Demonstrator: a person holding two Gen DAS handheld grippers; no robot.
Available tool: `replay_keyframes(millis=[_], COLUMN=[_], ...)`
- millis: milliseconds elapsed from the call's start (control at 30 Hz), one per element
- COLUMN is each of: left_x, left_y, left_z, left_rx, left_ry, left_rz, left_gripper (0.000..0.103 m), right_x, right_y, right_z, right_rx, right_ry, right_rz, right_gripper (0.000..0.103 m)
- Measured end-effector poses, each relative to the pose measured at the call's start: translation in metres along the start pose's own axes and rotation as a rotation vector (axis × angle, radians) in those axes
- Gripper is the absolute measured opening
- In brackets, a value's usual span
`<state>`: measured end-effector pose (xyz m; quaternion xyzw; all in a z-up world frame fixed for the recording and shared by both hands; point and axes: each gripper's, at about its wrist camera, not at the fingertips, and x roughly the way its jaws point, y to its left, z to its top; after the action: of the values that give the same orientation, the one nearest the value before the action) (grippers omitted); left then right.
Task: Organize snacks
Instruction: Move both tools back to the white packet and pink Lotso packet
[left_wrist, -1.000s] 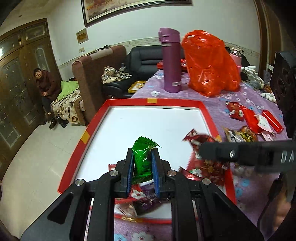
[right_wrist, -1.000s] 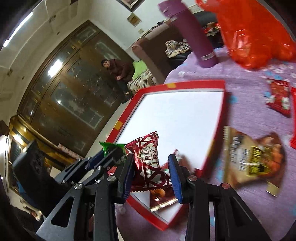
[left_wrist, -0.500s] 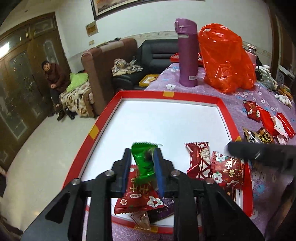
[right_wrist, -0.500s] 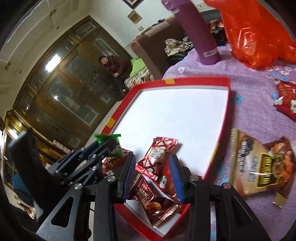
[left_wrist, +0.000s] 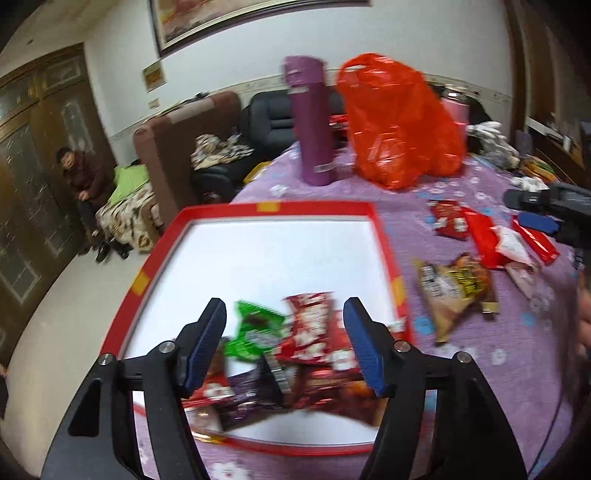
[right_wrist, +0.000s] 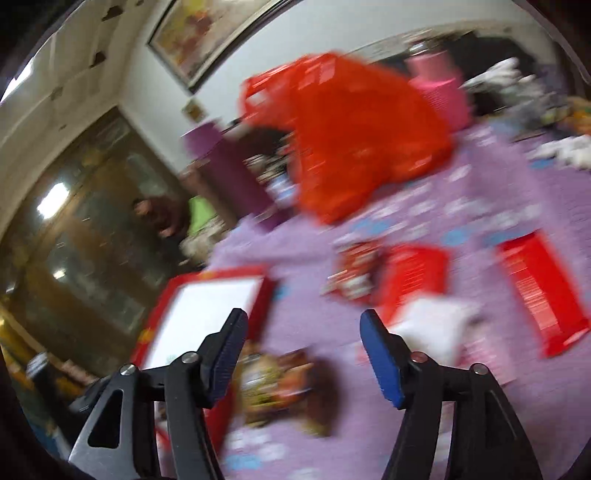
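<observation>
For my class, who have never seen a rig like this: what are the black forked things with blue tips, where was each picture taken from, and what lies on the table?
They are hand-held tongs, one in each of a person's hands, each carrying a camera that looks along its fingers. The left tongs hang over a red-rimmed tray, jaws just opened; the green packet now lies loose among red packets. The right tongs, also just opened and empty, point at snack packets on the purple tablecloth. Behind stand a purple flask and an orange-red plastic bag.
</observation>
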<state>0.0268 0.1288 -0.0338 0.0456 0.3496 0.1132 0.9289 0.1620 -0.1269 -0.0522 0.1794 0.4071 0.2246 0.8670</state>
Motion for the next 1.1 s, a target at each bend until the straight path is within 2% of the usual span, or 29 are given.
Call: replay_keyframes(millis=[67, 133, 233, 333, 367, 433, 533, 567, 600, 933, 1100], left_x=[-0.005, -0.008, -0.011, -0.02, -0.025, -0.042, -0.072, -0.082, -0.087, -0.13, -0.146], left_y=[-0.018, -0.032, -0.061, -0.089, -0.096, -0.108, -0.118, -0.12, -0.121, -0.142, -0.149], left_z=[0.003, 0.004, 0.009, 0.012, 0.013, 0.016, 0.017, 0.016, 0.015, -0.004, -0.012], left_rx=[0.038, 0.066, 0.108, 0.156, 0.165, 0.184, 0.206, 0.211, 0.213, 0.234, 0.254], left_ry=[-0.012, -0.016, -0.003, 0.019, 0.022, 0.007, -0.039, -0.053, -0.059, -0.07, -0.082], left_rz=[-0.026, -0.048, -0.095, -0.13, -0.143, -0.172, -0.177, -0.177, -0.175, -0.219, -0.239], left_gripper=[0.066, 0.066, 0.066, 0.066, 0.066, 0.066, 0.066, 0.069, 0.073, 0.073, 0.073], right_x=[0.001, 0.008, 0.025, 0.042, 0.046, 0.043, 0.034, 0.029, 0.023, -0.035, -0.068], right_y=[-0.015, -0.023, -0.016, -0.014, -0.015, -0.019, -0.026, -0.026, -0.024, -0.004, 0.001], right_z=[0.0, 0.001, 0.0, -0.004, -0.008, -0.012, -0.018, -0.023, -0.029, -0.088, -0.094], right_rx=[0.0, 0.01, -0.101, -0.116, -0.117, -0.099, -0.03, -0.033, -0.062, -0.17, -0.156], right_ry=[-0.032, -0.038, -0.034, 0.048, 0.085, 0.1, 0.155, 0.178, 0.188, 0.254, 0.216], right_rz=[-0.087, -0.137, -0.259, -0.229, -0.243, -0.265, -0.262, -0.265, -0.28, -0.26, -0.215], right_gripper=[0.066, 0.066, 0.07, 0.067, 0.066, 0.063, 0.052, 0.043, 0.04, 0.042, 0.043])
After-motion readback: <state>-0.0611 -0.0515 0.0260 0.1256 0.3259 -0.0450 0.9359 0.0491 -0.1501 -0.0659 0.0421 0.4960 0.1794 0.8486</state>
